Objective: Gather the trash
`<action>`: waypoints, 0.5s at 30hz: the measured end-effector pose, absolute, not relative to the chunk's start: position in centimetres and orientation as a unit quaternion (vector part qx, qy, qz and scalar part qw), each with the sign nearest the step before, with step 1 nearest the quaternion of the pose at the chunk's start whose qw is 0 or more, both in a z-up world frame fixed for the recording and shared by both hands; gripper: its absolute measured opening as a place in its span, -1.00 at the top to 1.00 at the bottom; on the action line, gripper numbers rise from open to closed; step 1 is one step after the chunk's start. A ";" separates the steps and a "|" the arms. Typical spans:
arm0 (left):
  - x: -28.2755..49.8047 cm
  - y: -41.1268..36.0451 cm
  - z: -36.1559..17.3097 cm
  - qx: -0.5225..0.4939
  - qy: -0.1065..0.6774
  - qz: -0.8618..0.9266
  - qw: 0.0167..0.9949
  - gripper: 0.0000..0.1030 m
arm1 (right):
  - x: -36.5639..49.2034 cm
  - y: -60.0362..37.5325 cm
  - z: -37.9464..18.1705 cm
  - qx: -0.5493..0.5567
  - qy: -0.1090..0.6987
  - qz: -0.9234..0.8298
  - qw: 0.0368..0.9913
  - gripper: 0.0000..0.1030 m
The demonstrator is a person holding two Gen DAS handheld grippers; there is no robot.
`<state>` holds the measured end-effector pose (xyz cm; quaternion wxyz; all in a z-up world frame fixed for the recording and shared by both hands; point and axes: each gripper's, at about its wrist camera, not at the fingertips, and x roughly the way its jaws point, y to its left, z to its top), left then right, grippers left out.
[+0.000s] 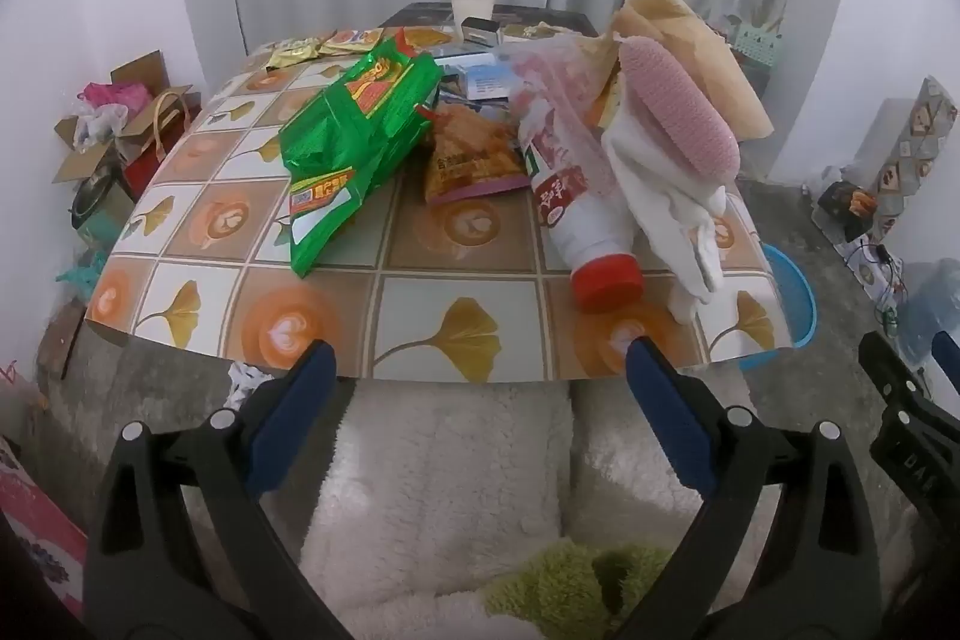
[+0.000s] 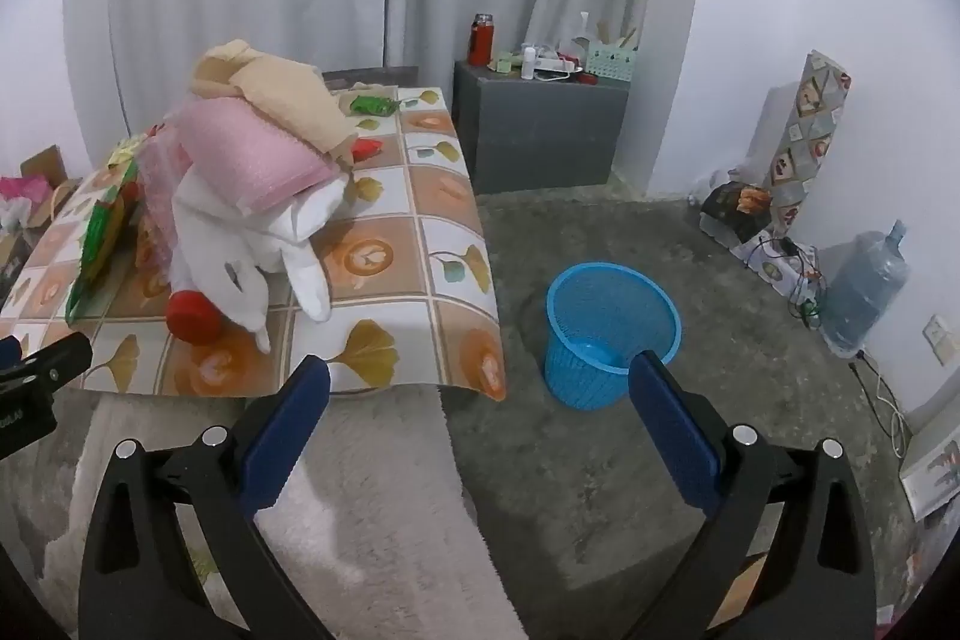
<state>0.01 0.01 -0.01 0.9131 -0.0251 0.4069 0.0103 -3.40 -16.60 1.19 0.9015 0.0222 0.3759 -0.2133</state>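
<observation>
Hovering short of the table's [image 1: 240,292] near edge, over a white fluffy rug [image 1: 444,472]: left gripper [image 1: 477,358], jaws spread wide, nothing between the two blue pads. Same for the right gripper [image 2: 480,370], jaws wide apart and empty, hanging above rug and bare floor.

Ahead of the left gripper, on the tiled cloth, counted:
- One green bag [image 1: 354,142], crumpled, ahead and left.
- One orange snack packet [image 1: 474,154], straight ahead, just beside the green bag and partly under it.
- One white bottle [image 1: 570,202] with a red cap [image 1: 606,286], lying on its side, cap toward the gripper, ahead and right.
- One white glove [image 1: 666,214] draped over the bottle's right side, fingers pointing at the gripper.
- One pink roll [image 1: 678,112] resting on the glove, and one tan cloth [image 1: 690,46] behind it.
- One paper cup [image 1: 473,4] upright at the far edge.
- Several flat yellow wrappers [image 1: 324,46] far left; exact count unclear.

Ahead of the right gripper, slightly right: one blue bin [image 2: 609,334] on the floor, upright, just beside the table's corner. Nothing seen inside.

Beyond the right gripper, at the table's far end: one small green wrapper [image 2: 372,105] and one red scrap [image 2: 367,149].
</observation>
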 end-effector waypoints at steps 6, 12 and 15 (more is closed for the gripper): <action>-0.1 -0.1 0.0 -0.023 0.406 0.012 0.914 -0.81 | -3.5 -17.4 1.4 0.026 0.379 -0.215 0.900 -0.89; 0.0 0.1 0.1 -0.020 0.403 0.013 0.915 -0.81 | -3.6 -17.4 1.6 0.028 0.376 -0.216 0.901 -0.89; 0.1 0.1 0.1 -0.021 0.404 0.013 0.914 -0.81 | -3.6 -17.2 1.5 0.028 0.374 -0.219 0.901 -0.89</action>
